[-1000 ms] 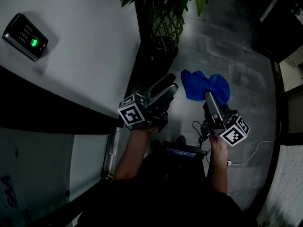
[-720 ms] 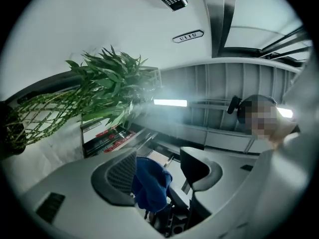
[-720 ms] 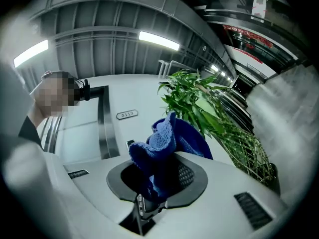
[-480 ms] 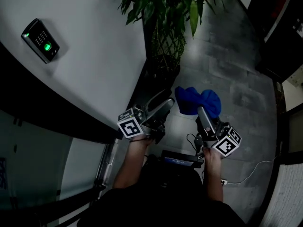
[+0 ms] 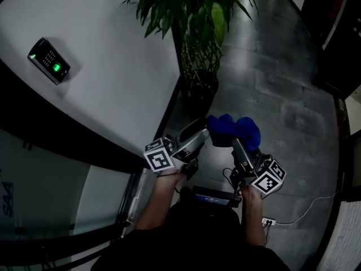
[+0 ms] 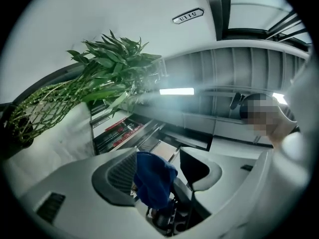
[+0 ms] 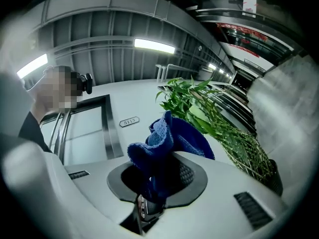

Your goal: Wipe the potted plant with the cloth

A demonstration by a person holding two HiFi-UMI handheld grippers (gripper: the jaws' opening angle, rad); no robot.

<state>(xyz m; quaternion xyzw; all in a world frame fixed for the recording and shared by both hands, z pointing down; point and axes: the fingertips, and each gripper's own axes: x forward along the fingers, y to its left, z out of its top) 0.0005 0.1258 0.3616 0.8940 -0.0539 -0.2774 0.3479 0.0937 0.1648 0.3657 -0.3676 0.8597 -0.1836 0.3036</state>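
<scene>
Cloth (image 5: 237,130) bunched in the clenched right gripper (image 5: 236,143), one fold loose between the parted jaws of the left gripper (image 5: 202,131), probably wants spreading flat before gently stroking leaves of the potted plant (image 5: 192,16).

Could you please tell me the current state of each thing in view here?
Cloth: bunched up, carried at the gripper tips.
Right gripper: shut on the cloth.
Left gripper: jaws apart, a fold of the cloth between them but not pinched.
Potted plant: upright beside the wall, its leaves not touched by the cloth.
Keypad: green light on.
</scene>
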